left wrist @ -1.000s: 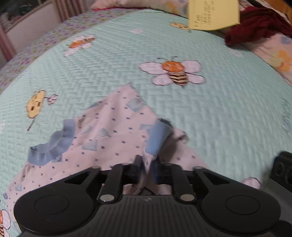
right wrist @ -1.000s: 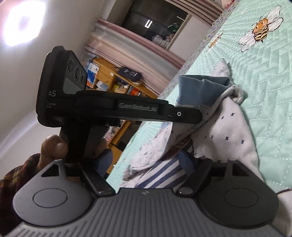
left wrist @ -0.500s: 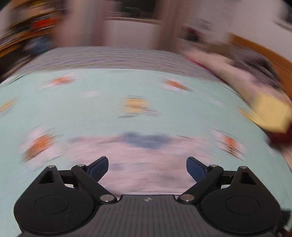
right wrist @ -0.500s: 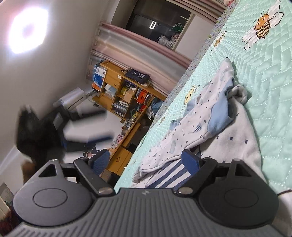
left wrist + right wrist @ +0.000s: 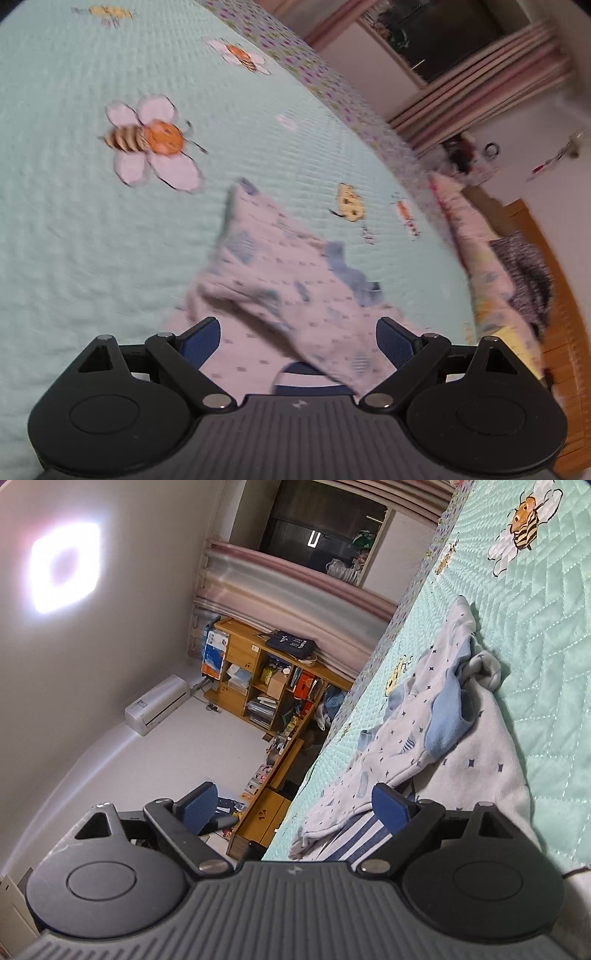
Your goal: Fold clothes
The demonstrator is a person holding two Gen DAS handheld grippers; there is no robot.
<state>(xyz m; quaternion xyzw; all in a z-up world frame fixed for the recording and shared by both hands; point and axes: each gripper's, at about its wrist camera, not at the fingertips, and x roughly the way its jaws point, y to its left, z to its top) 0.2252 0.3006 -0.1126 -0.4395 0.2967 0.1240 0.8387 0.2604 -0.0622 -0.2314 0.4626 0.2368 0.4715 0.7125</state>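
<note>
A mint-green quilted bedspread [image 5: 92,240] with bee appliqués fills most of the left wrist view. On it, at lower centre, lies a small pale garment [image 5: 280,295] with blue trim, rumpled and only loosely gathered; folding looks barely begun, with smoothing and neat folds left. The left gripper [image 5: 298,338] hangs over it, jaws spread wide, grasping nothing. The right gripper [image 5: 297,806], at bottom centre, is opening, its pads off the cloth.

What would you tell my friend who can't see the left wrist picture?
A small white garment with blue trim lies crumpled on a mint green quilt sewn with bees. The left gripper is above it, open, holding nothing. The picture is a bit blurry.
</note>
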